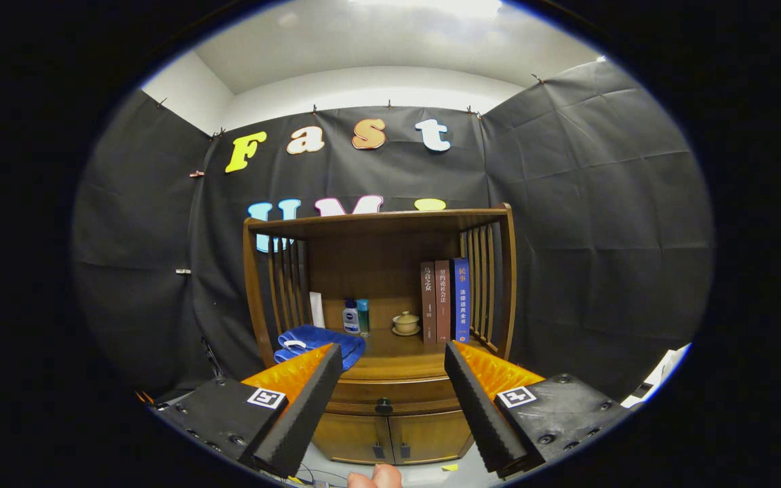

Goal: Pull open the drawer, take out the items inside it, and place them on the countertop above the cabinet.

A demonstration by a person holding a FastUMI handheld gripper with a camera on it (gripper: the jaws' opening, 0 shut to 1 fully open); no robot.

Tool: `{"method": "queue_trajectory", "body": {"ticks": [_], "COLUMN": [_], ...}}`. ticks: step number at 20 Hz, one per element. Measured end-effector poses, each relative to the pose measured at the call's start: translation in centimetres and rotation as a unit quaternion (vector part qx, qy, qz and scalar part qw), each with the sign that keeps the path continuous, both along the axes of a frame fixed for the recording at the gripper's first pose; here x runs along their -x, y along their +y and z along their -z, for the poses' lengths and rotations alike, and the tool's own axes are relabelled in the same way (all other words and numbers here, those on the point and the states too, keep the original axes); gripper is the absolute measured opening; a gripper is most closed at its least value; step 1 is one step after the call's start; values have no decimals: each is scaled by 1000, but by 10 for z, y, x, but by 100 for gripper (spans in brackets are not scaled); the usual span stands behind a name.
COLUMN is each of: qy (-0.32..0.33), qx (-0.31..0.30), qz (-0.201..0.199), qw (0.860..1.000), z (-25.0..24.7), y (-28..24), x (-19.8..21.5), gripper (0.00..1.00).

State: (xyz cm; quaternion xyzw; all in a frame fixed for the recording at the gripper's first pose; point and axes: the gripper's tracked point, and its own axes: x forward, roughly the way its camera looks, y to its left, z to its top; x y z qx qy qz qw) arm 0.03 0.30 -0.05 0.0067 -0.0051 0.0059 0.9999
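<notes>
A wooden cabinet (390,379) stands against the booth wall, some way beyond my fingers. Its drawer (397,395) is closed, with a dark round knob (384,406) seen between my fingertips but farther off. Above the drawer lies the countertop (401,362), under a slatted shelf frame. My gripper (390,400) is open, fingers wide apart, holding nothing. What the drawer holds is hidden.
On the countertop lie a blue towel (319,342) at the left, two small bottles (355,316), a lidded cup on a saucer (405,322) and three upright books (445,301). Two lower doors (390,437) sit under the drawer. A fingertip (373,478) shows below.
</notes>
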Motion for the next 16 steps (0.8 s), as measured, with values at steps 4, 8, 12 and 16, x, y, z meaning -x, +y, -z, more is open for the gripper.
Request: {"method": "queue_trajectory", "body": {"ticks": [4, 8, 12, 16], "qy": [-4, -3, 25, 62], "qx": [13, 21, 7, 19], "qz": [5, 16, 39, 49], "qw": [1000, 1000, 999, 997], "z": [17, 61, 137, 211], "y": [1, 4, 0, 0], "x": [-13, -37, -77, -123], "gripper": [98, 98, 98, 98]}}
